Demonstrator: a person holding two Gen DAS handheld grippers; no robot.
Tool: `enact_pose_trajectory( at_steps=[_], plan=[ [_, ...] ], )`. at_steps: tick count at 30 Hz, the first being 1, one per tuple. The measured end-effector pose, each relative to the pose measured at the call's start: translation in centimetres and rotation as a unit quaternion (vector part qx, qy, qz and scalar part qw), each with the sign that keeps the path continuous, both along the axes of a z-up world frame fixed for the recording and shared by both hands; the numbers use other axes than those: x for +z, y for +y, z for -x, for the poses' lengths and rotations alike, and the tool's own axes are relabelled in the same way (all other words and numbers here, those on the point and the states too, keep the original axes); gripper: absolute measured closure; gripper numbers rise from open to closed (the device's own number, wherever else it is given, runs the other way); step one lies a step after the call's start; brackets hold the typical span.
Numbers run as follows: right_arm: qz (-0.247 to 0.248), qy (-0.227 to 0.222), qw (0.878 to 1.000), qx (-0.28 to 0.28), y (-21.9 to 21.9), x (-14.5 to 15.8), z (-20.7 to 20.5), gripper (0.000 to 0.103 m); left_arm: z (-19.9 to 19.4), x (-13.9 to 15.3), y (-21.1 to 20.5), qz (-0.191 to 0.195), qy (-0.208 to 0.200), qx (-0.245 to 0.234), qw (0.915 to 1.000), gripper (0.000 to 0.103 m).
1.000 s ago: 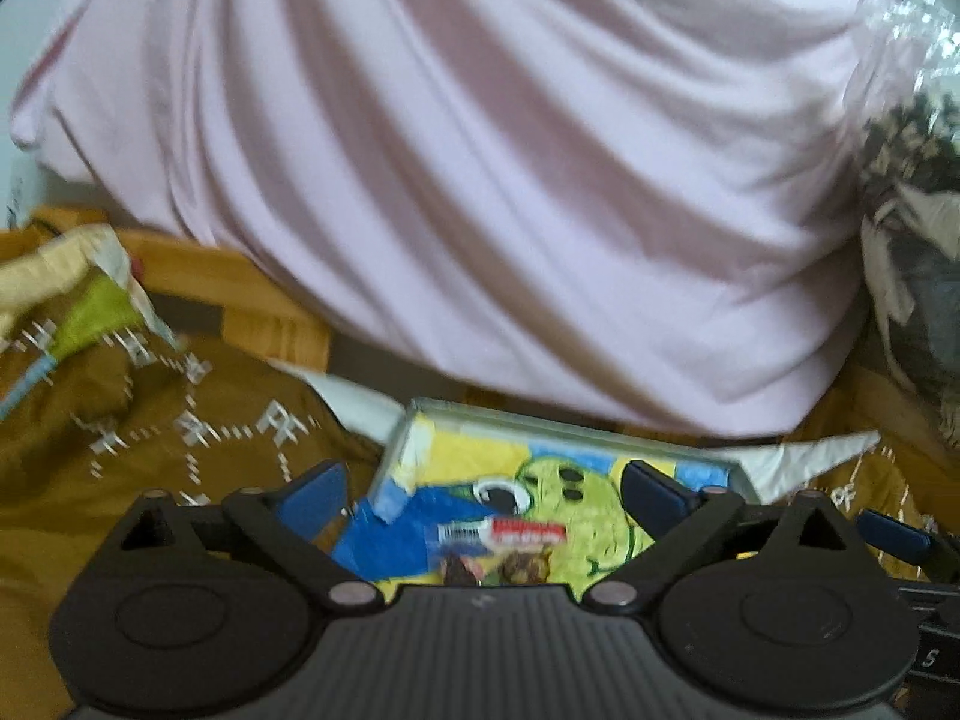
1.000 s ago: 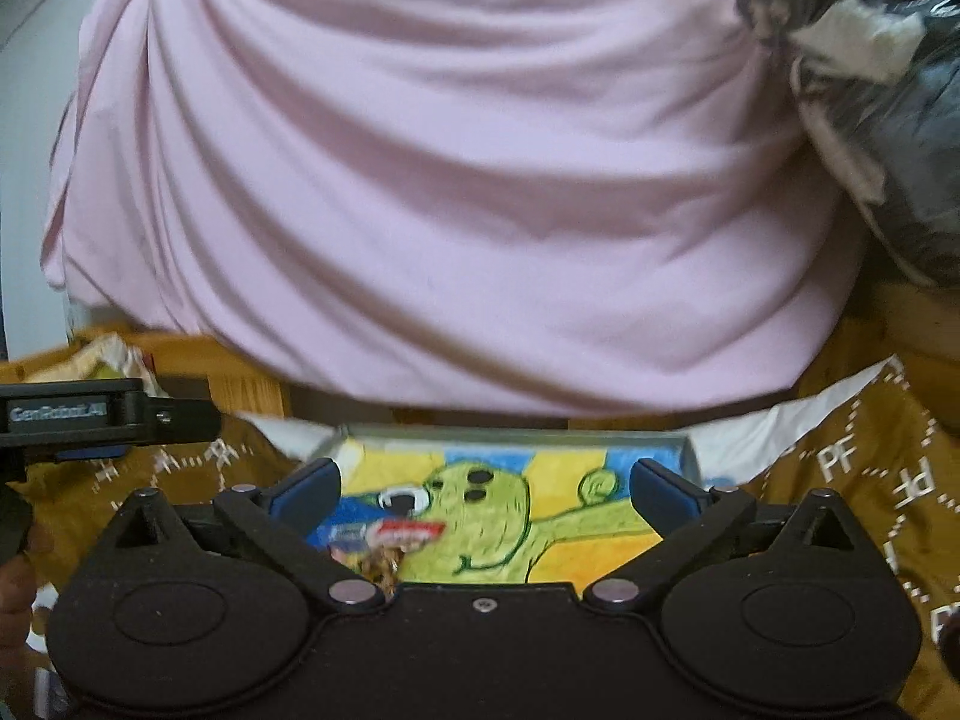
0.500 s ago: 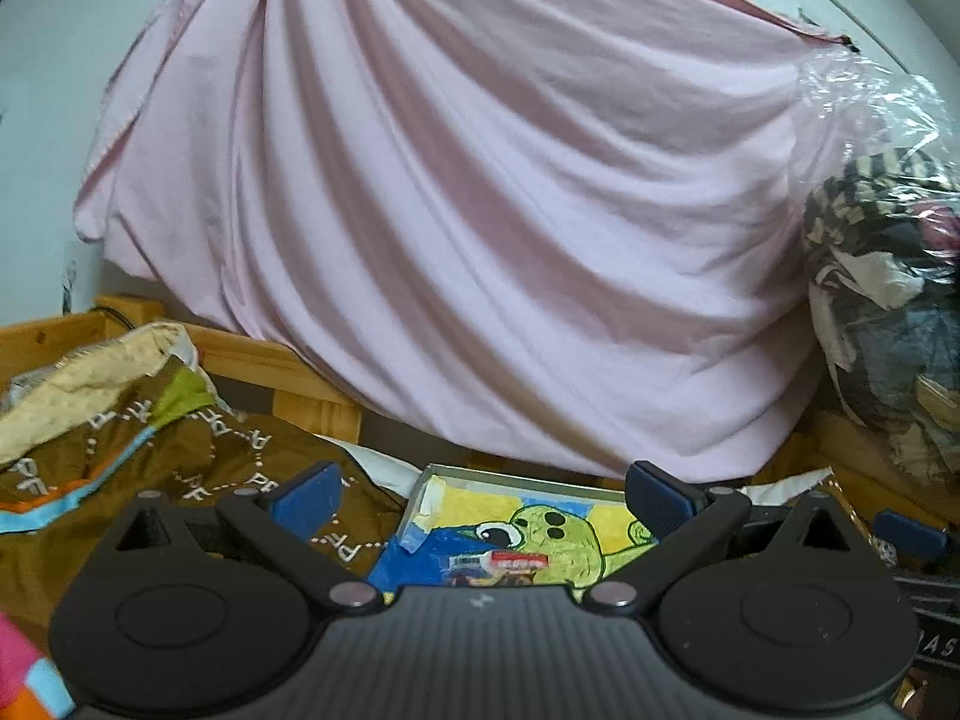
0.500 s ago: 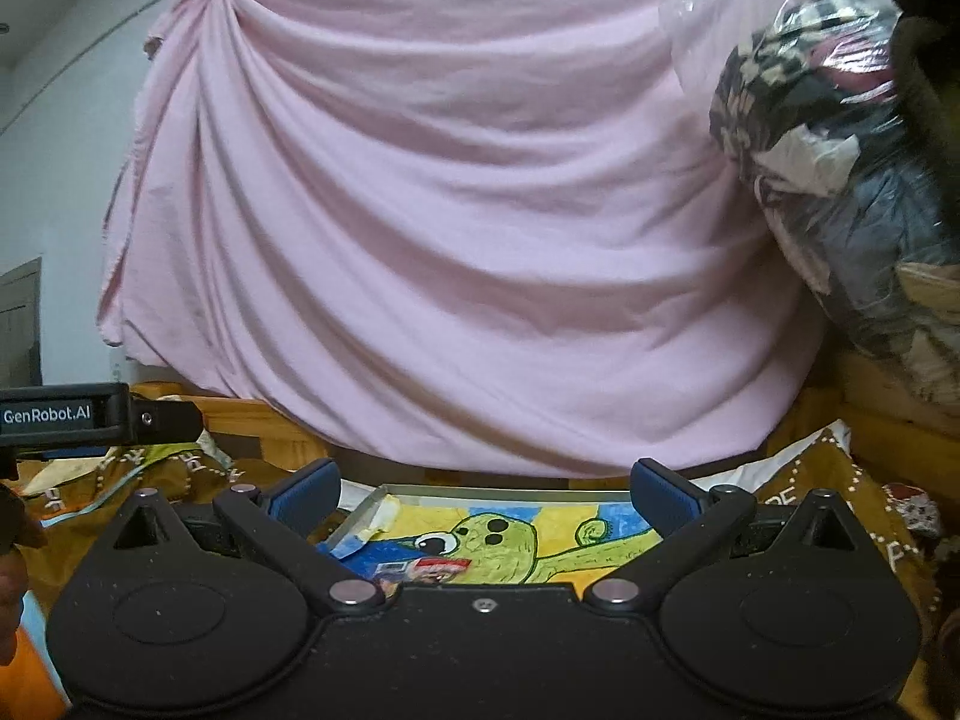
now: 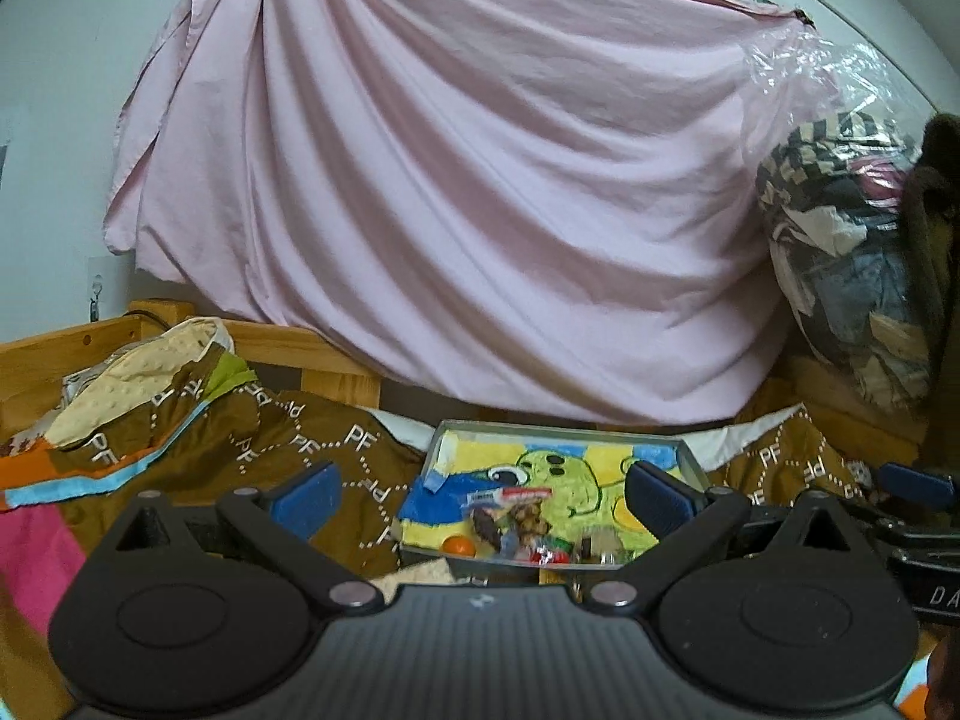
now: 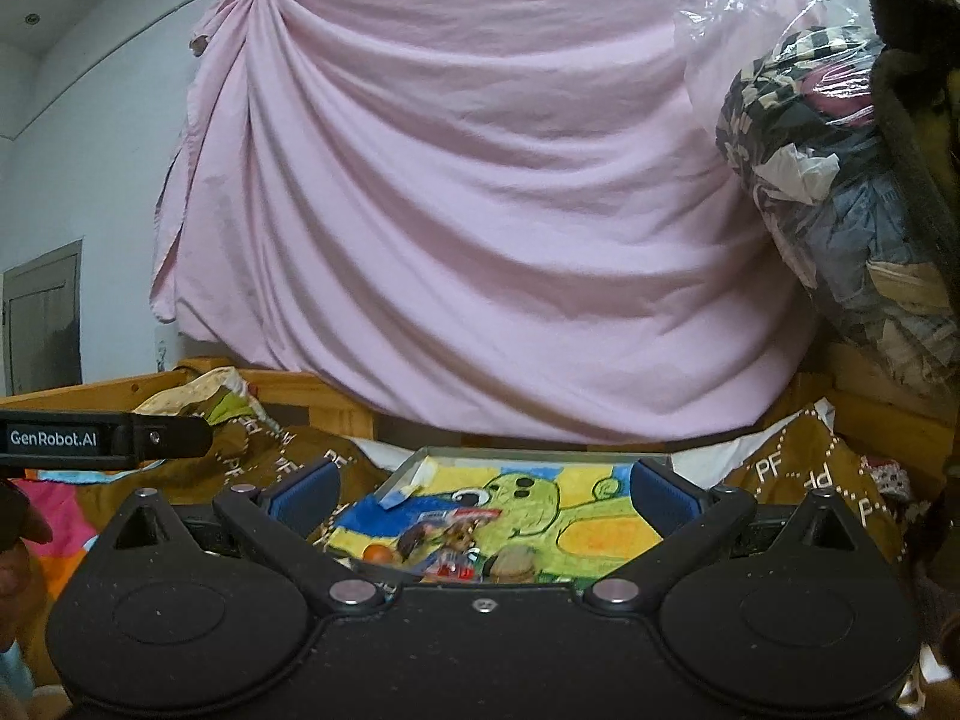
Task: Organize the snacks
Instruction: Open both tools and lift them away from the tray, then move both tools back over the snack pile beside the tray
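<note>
A shallow metal tray lined with a yellow, blue and green cartoon picture lies on a brown patterned blanket. Several small wrapped snacks and a small orange ball sit at its near end. My left gripper is open, pulled back in front of the tray with nothing between its blue pads. My right gripper is also open and empty, facing the same tray. The left gripper's body shows at the left of the right wrist view.
A large pink sheet hangs across the wall behind. A clear bag stuffed with clothes stands at the right. A wooden bed frame runs behind the blanket; a pink cloth lies at the left.
Both grippers have drawn back and tilted up from the tray; more of the sheet, wall and bed shows, and snacks at the tray's near end have come into view. Both stay open.
</note>
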State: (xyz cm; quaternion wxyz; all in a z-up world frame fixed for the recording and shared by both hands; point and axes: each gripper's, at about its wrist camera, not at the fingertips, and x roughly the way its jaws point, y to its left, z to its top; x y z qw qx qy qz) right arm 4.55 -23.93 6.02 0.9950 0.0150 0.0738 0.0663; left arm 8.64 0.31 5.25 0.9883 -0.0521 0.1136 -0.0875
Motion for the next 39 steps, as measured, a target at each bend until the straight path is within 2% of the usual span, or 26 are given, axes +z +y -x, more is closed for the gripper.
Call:
enact_pose_trajectory(
  at_steps=[12,18,25,33,39],
  plan=[
    [-0.004,0.062,0.998,-0.002,0.3,-1.5,2.4,0.001,3.6,-2.1,0.7,-0.010,0.060,-0.004,0.9981,0.000],
    [-0.006,0.096,0.995,-0.005,0.3,-2.3,2.8,0.001,4.4,-3.0,0.9,-0.026,0.098,0.012,0.9948,0.000],
    [0.015,0.145,0.989,0.000,1.0,-3.2,2.4,0.001,4.7,-3.8,1.3,-0.032,0.132,0.025,0.9904,0.000],
    [0.024,0.161,0.987,0.002,1.4,-3.6,2.0,0.001,4.4,-4.1,1.3,-0.038,0.152,0.035,0.9871,0.000],
    [0.035,0.184,0.982,0.008,1.8,-3.9,1.2,0.001,3.3,-4.3,1.4,-0.043,0.186,0.037,0.9809,0.000]
  ],
)
